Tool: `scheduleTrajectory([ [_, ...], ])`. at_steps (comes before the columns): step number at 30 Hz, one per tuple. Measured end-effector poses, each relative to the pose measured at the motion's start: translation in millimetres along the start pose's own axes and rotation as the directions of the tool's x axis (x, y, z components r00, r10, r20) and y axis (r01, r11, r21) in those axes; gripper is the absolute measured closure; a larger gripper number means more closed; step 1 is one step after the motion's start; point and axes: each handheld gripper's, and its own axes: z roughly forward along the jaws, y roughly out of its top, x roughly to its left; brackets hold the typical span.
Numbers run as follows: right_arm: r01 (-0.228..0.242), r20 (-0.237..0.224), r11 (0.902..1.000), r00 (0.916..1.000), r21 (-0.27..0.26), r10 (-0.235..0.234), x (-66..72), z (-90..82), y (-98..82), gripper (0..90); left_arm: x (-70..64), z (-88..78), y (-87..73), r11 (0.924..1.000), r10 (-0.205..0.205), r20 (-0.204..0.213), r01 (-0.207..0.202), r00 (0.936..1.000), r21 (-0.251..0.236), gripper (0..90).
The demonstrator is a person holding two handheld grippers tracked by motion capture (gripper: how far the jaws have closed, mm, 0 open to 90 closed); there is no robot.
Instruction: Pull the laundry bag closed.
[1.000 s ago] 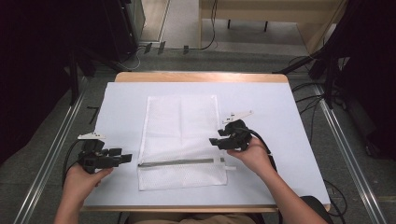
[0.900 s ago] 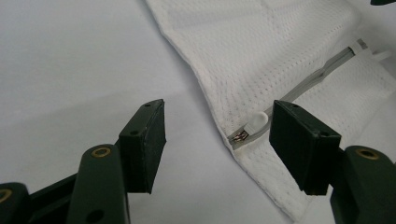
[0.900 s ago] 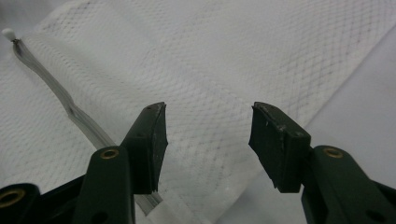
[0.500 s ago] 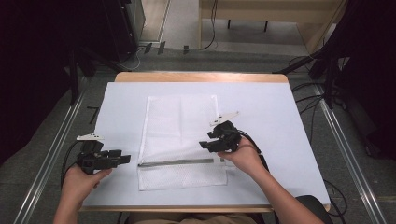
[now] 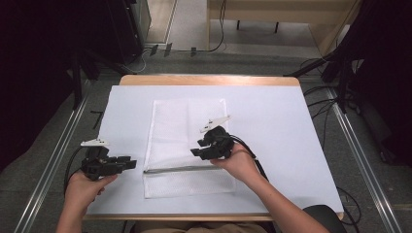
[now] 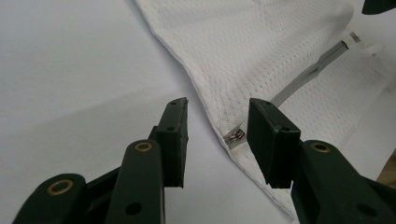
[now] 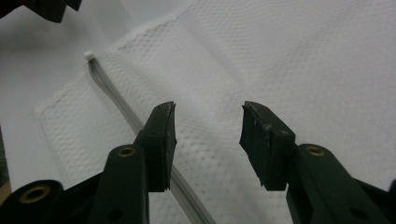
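Left gripper (image 6: 217, 140) spread, zipper end (image 6: 235, 136) just ahead; right gripper (image 7: 208, 140) spread over mesh bag (image 5: 187, 141), likely readying to unzip.

One white mesh bag (image 5: 187, 145) (with one grey zipper (image 5: 177, 169)), two grippers.

A mesh bag (image 5: 187, 145) lies on the table (image 5: 291, 126), near its middle; a zipper (image 5: 180, 169) runs across the bag's near part; the left gripper (image 5: 127, 164) is left of the bag; the right gripper (image 5: 198, 147) is over it.
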Motion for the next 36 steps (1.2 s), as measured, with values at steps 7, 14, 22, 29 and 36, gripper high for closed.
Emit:
scheduleTrajectory([
  [7, 0.020, -0.036, 0.9998, 0.9992, 0.008, -0.020, 14.6, 13.4, 6.7, 58.2, 5.7, 3.4, 2.8, 0.9988, -0.044, -0.006, 0.044, 0.9990, 0.020, 51.8],
  [14, 0.042, -0.054, 0.9989, 0.9977, 0.020, -0.041, 26.6, 25.1, 12.0, 58.1, 7.7, 4.6, 4.1, 0.9993, -0.034, -0.005, 0.034, 0.9994, 0.014, 48.6],
  [22, 0.075, -0.085, 0.9967, 0.9938, 0.033, -0.072, 45.0, 42.6, 20.1, 60.3, 7.5, 5.7, 4.9, 0.9994, -0.033, 0.002, 0.033, 0.9995, 0.010, 47.0],
  [29, 0.099, -0.107, 0.9936, 0.9900, 0.056, -0.092, 55.2, 57.9, 23.1, 60.7, 8.6, 5.5, 5.0, 0.9995, -0.031, 0.003, 0.031, 0.9995, 0.007, 45.9],
  [36, 0.120, -0.125, 0.9911, 0.9858, 0.058, -0.112, 65.3, 70.5, 26.4, 61.5, 8.7, 6.5, 5.4, 0.9995, -0.030, 0.006, 0.030, 0.9995, 0.011, 45.2],
])
